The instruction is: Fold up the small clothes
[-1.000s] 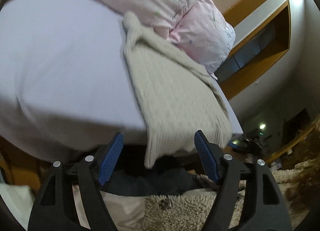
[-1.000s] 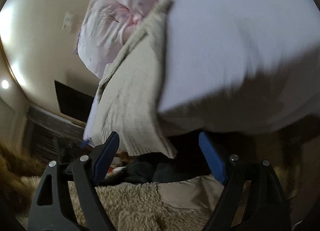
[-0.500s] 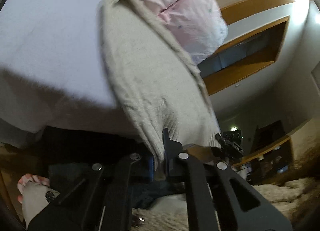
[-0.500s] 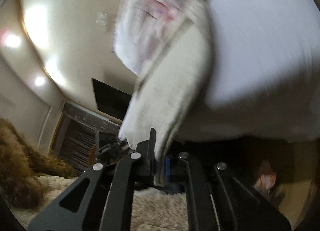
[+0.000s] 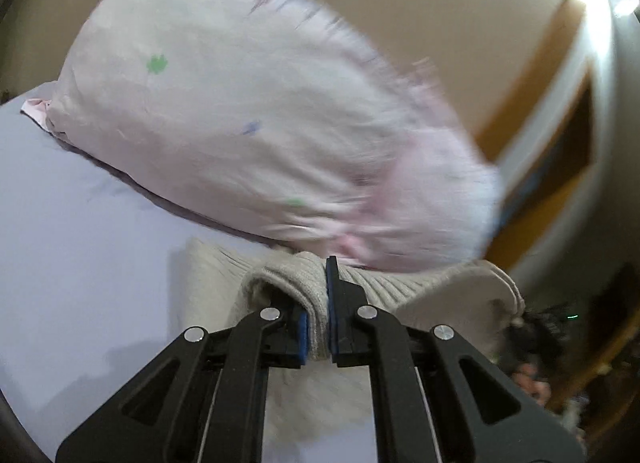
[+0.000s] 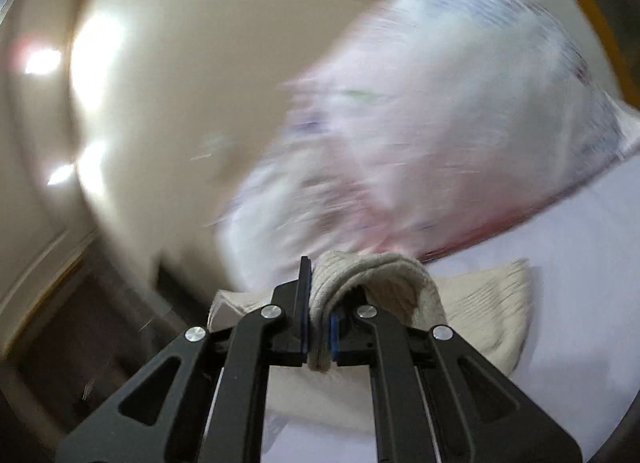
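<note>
The beige knit cloth (image 5: 420, 283) is held at two spots along one edge. In the lower middle of the left wrist view, that edge is pinched tight between the blue pads of the left gripper (image 5: 326, 327). In the lower middle of the right wrist view, the cloth (image 6: 480, 303) is squeezed the same way by the right gripper (image 6: 318, 331). Both sets of jaws are closed on the knit.

One second ago both grippers were wide open and the cloth hung over the near side of the bed. Half a second ago the hanging edge was caught. Now that edge is lifted and carried over the rest of the cloth, which lies flat on the pale purple sheet (image 5: 80, 223) below.

A pink pillow (image 5: 240, 123) fills the upper part of both views, just behind the cloth.

The first fold seems to be under way. The held edge has not been laid down yet, so the fold is judged not done. Both views are blurred by fast moving.
</note>
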`<state>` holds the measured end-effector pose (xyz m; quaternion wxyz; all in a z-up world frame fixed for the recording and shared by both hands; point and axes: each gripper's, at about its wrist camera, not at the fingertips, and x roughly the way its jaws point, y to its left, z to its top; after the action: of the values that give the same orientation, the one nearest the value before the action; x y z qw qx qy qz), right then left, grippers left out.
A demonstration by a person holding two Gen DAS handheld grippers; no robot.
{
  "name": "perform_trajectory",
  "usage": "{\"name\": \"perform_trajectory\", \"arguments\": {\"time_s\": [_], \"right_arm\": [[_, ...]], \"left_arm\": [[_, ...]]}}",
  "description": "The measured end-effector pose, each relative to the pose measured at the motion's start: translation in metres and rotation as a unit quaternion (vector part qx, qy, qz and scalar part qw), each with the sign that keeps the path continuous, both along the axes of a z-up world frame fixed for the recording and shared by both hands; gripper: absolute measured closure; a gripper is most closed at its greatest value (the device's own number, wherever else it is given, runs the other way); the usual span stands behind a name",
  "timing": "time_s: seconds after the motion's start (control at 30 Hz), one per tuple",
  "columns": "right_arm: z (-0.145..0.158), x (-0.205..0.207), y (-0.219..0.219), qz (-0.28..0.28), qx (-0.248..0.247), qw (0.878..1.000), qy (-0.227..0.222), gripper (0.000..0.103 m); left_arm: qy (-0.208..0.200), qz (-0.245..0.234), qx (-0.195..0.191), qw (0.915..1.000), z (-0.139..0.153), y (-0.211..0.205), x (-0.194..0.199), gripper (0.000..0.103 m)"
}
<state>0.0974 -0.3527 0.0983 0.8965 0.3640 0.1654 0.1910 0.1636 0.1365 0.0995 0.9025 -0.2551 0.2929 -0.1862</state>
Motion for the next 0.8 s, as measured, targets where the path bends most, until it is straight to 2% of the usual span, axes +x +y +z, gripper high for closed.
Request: {"name": "perform_trajectory", "arguments": {"time_s": [0.07, 0.1, 0.13, 0.17, 0.2, 0.23, 0.27, 0.3, 0.33, 0.37, 0.47, 0.53, 0.57, 0.63, 0.7, 0.8], "right_arm": [[-0.038, 0.057, -0.006, -0.072, -0.018, 0.990, 0.117, 0.090], [-0.053, 0.073, -0.006, -0.094, -0.033, 0.981, 0.165, 0.088], [-0.071, 0.086, -0.008, -0.127, -0.053, 0.965, 0.223, 0.081], [-0.078, 0.087, -0.011, -0.145, -0.053, 0.957, 0.244, 0.063], [-0.078, 0.082, -0.014, -0.145, -0.043, 0.961, 0.229, 0.052], [-0.074, 0.076, -0.015, -0.154, -0.042, 0.964, 0.212, 0.020], [-0.068, 0.065, -0.017, -0.177, -0.050, 0.963, 0.196, 0.002], [-0.060, 0.056, -0.020, -0.201, -0.057, 0.963, 0.172, 0.002], [-0.053, 0.043, -0.022, -0.208, -0.058, 0.967, 0.133, 0.002], [-0.050, 0.035, -0.025, -0.201, -0.055, 0.972, 0.107, 0.002], [-0.059, 0.025, -0.038, -0.198, -0.028, 0.977, 0.080, 0.002], [-0.073, 0.022, -0.052, -0.184, 0.009, 0.977, 0.106, 0.002], [-0.077, 0.022, -0.055, -0.174, 0.028, 0.978, 0.111, 0.002], [-0.083, 0.019, -0.059, -0.170, 0.042, 0.978, 0.114, 0.002], [-0.080, 0.020, -0.058, -0.167, 0.045, 0.979, 0.110, 0.002], [-0.078, 0.020, -0.054, -0.152, 0.054, 0.981, 0.104, 0.002]], "left_arm": [[0.060, 0.007, 0.026, 0.9978, -0.025, -0.014, 0.044, 0.095], [0.105, 0.000, 0.039, 0.9937, -0.040, -0.021, 0.065, 0.095], [0.140, -0.005, 0.042, 0.9893, -0.049, -0.023, 0.078, 0.095], [0.151, -0.013, 0.030, 0.9880, -0.051, -0.021, 0.082, 0.094], [0.144, -0.018, 0.021, 0.9892, -0.049, -0.017, 0.079, 0.086], [0.124, -0.018, 0.018, 0.9920, -0.041, -0.011, 0.071, 0.065], [0.110, -0.011, 0.023, 0.9936, -0.036, -0.004, 0.067, 0.047], [0.089, 0.022, 0.043, 0.9948, -0.026, 0.006, 0.055, 0.009], [0.076, 0.050, 0.054, 0.9944, -0.020, 0.015, 0.048, 0.002], [0.065, 0.066, 0.056, 0.9942, -0.016, 0.023, 0.039, 0.002], [0.107, 0.048, 0.033, 0.9926, -0.031, 0.037, 0.029, 0.006], [0.152, 0.033, 0.028, 0.9875, -0.051, 0.038, 0.029, 0.024], [0.174, 0.022, 0.015, 0.9844, -0.062, 0.037, 0.029, 0.025], [0.196, 0.006, -0.009, 0.9805, -0.078, 0.038, 0.026, 0.037], [0.182, 0.010, -0.002, 0.9832, -0.080, 0.031, 0.022, 0.039], [0.185, 0.006, -0.029, 0.9823, -0.087, 0.019, 0.019, 0.055]]}}
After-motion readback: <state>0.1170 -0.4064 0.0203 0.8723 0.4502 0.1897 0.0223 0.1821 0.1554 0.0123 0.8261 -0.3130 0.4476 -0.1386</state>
